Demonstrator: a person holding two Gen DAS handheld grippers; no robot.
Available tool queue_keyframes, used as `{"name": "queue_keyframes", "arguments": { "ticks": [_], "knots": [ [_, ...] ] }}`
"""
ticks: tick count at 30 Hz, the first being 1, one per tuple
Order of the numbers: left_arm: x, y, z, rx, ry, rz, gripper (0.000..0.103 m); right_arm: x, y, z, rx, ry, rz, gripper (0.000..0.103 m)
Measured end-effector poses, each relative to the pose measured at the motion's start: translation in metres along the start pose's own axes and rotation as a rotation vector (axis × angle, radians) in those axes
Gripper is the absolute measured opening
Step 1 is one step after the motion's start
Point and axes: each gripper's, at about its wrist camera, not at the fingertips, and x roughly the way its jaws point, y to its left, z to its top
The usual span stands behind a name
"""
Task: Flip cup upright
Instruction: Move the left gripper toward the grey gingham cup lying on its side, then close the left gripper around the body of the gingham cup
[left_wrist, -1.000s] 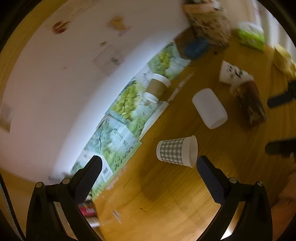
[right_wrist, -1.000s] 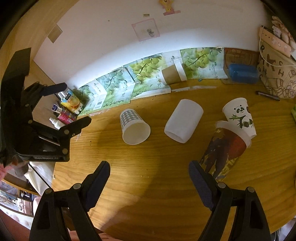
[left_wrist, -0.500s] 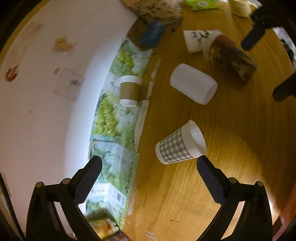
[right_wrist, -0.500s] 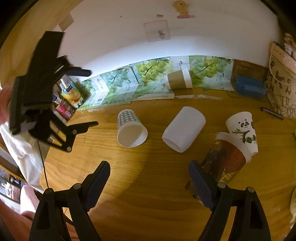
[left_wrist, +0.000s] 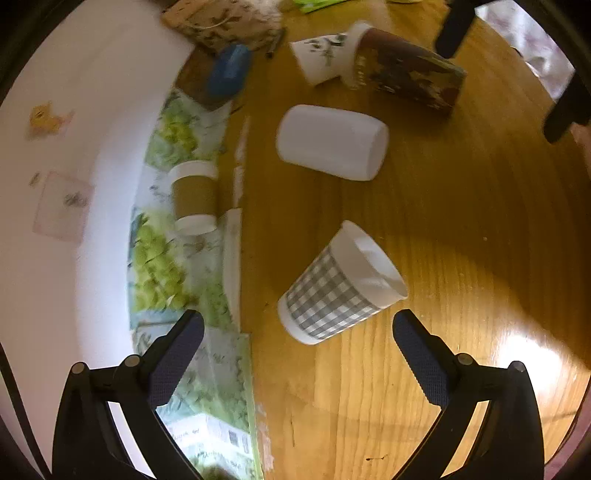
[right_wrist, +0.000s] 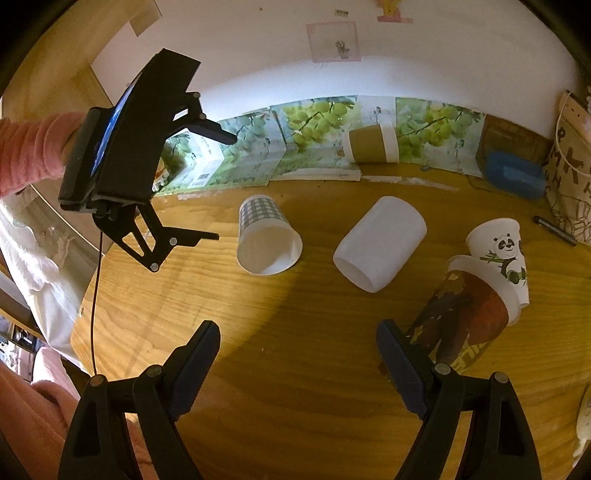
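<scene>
A grey-checked paper cup (left_wrist: 338, 286) lies on its side on the wooden table, its white mouth facing the right gripper; it also shows in the right wrist view (right_wrist: 266, 236). My left gripper (left_wrist: 295, 332) is open and empty, its jaws wide, just short of the cup's base. In the right wrist view the left gripper (right_wrist: 221, 188) hovers left of the cup, rolled on its side. My right gripper (right_wrist: 298, 345) is open and empty, low over the table in front of the cups.
A plain white cup (right_wrist: 380, 243) lies on its side to the right. A panda cup (right_wrist: 498, 254) and a dark printed cup (right_wrist: 469, 314) lie nested farther right. A brown-sleeved cup (right_wrist: 373, 144) rests on grape-printed boxes (right_wrist: 310, 147) by the wall. A blue case (right_wrist: 513, 173) and patterned bag (right_wrist: 569, 177) sit back right.
My left gripper has swung round and closed in on the checked cup, which now sits larger between its jaws. The right gripper has held nearly still.
</scene>
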Motion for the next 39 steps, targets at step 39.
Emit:
{"name": "queue_keyframes", "arguments": {
  "ticks": [39],
  "knots": [
    [0.068,-0.012,0.000,0.152,-0.013,-0.208,0.098,0.037,-0.002,0.014,0.035,0.077,0.006,0.087]
  ]
}}
